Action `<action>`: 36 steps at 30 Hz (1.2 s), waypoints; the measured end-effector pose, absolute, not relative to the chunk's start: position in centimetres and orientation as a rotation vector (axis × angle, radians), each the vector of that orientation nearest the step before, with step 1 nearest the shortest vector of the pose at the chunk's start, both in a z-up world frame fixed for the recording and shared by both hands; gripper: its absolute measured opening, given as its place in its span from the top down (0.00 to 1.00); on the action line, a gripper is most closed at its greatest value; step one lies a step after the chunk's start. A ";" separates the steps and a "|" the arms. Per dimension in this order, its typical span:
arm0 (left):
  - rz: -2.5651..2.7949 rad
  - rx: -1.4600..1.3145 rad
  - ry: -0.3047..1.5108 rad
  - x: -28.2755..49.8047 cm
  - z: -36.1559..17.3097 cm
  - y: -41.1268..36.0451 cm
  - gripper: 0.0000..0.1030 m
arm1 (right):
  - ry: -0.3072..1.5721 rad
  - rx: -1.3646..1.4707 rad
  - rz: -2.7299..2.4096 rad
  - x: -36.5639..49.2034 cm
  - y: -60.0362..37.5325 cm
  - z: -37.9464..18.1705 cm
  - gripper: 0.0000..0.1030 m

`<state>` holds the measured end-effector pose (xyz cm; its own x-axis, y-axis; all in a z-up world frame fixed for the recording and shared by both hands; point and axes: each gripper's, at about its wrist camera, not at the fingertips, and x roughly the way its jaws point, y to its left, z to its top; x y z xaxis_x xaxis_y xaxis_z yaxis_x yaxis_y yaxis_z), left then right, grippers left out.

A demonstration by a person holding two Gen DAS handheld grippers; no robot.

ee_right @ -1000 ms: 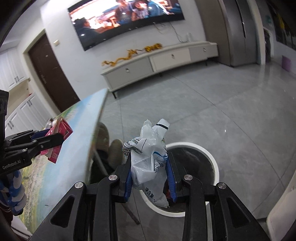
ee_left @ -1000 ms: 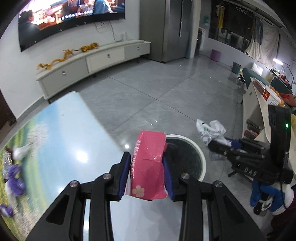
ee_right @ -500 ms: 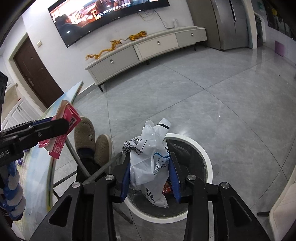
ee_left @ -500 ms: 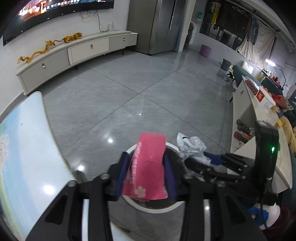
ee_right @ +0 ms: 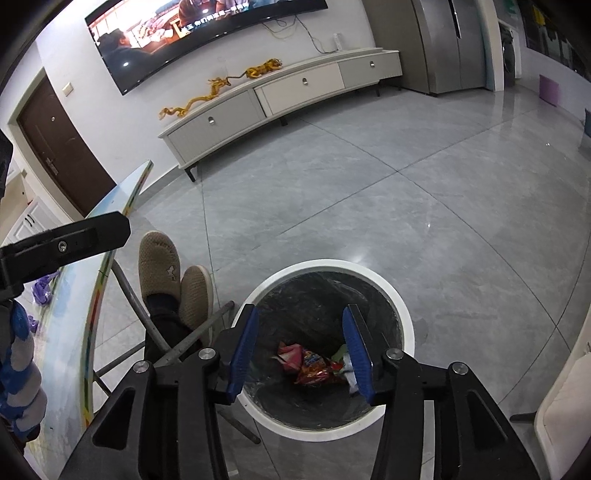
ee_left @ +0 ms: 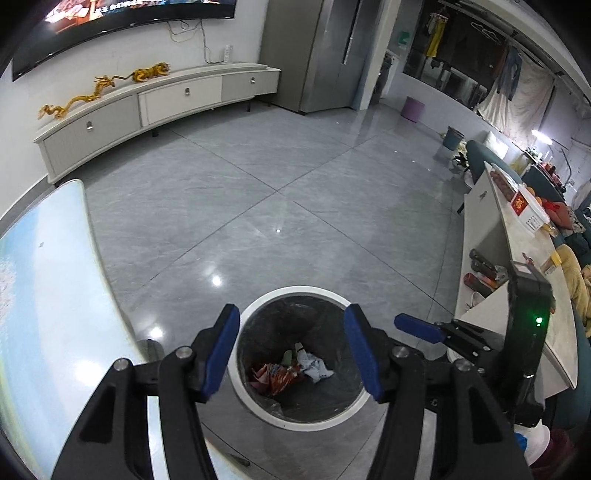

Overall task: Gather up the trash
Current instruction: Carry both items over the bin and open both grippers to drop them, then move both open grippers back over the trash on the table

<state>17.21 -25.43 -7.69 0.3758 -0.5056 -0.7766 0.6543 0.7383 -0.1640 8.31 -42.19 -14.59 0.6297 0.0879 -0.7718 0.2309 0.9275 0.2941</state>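
Jaws of the left gripper (ee_left: 291, 354) stand well apart and are opening, with nothing between the blue pads (ee_left: 218, 352); through the gap shows the inside of the trash bin (ee_left: 266, 301). It tilts steeply down over the bin's mouth from the near side. The right gripper (ee_right: 300, 349) tilts down over the bin in the same way, its jaws also parted and opening, somewhat less wide, and empty too. In the left wrist view its blue-tipped finger reaches toward the bin's rim from the right; in the right wrist view the left gripper's black finger juts in from the left, above and to the left of the bin. At the bottom of the bin, on its dark liner, lies the trash (ee_right: 314, 365): a pink carton, a red and orange wrapper, and crumpled white plastic beside them. The bin is round with a white rim and stands on the grey tiled floor (ee_left: 280, 192). Just left of it is the edge of a table (ee_left: 48, 280) with a printed top, and two tan slippers (ee_right: 171, 275) on a person's feet rest on the table's frame beside the bin. Well beyond the bin, a low white TV cabinet (ee_right: 280, 98) runs along the wall under a television (ee_right: 192, 33).
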 end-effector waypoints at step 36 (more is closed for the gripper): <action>-0.535 0.094 0.772 12.2 -2.8 -12.0 0.41 | 0.770 0.207 0.074 6.9 -32.4 -6.2 0.54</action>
